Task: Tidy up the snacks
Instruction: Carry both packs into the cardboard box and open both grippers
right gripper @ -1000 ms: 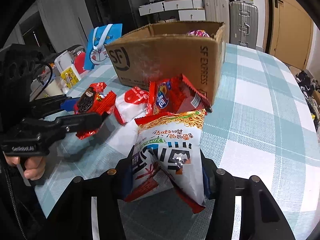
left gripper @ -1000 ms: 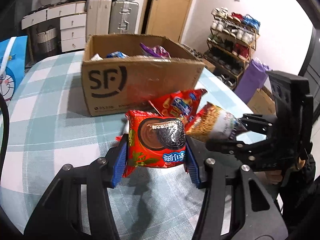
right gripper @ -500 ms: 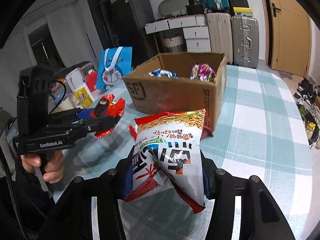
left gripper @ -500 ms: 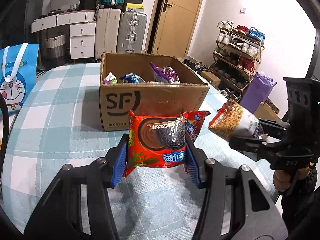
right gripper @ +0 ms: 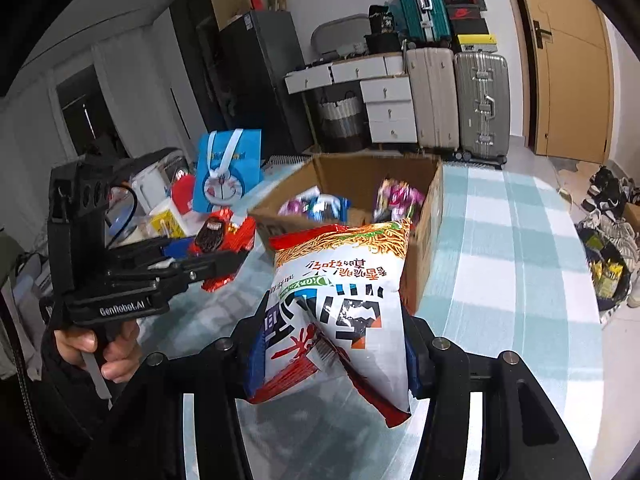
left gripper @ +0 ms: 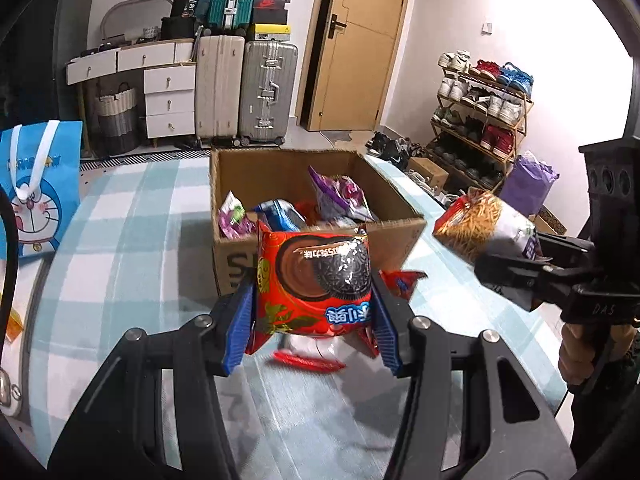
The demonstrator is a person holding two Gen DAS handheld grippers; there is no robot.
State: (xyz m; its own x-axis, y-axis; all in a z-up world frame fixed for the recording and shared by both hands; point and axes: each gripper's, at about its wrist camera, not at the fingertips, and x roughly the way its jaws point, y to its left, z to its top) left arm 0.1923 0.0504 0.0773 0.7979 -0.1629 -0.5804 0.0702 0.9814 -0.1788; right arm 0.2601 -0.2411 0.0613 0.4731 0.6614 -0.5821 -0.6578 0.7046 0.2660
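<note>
Checked table (left gripper: 120,240), left tongs (left gripper: 312,312) clamping cookie pack (left gripper: 312,280); right tongs (right gripper: 332,344) clamping noodle bag (right gripper: 340,300)

Box (left gripper: 320,216) sits mid tabletop (left gripper: 120,240), open top, several snack packs inside. Cookie pack (left gripper: 314,280) up in the air just in front of the box, between the pads of the left hand-held gripper (left gripper: 312,320). Noodle bag (right gripper: 340,304) to its right, in the right hand-held gripper (right gripper: 332,344), also near the box front. More packs lie on the tabletop under the cookie pack. Gift bag (left gripper: 38,188) stands far left. Behind the tabletop: drawers, suitcases (left gripper: 244,92), door; shoe rack (left gripper: 480,120) off right.
</note>
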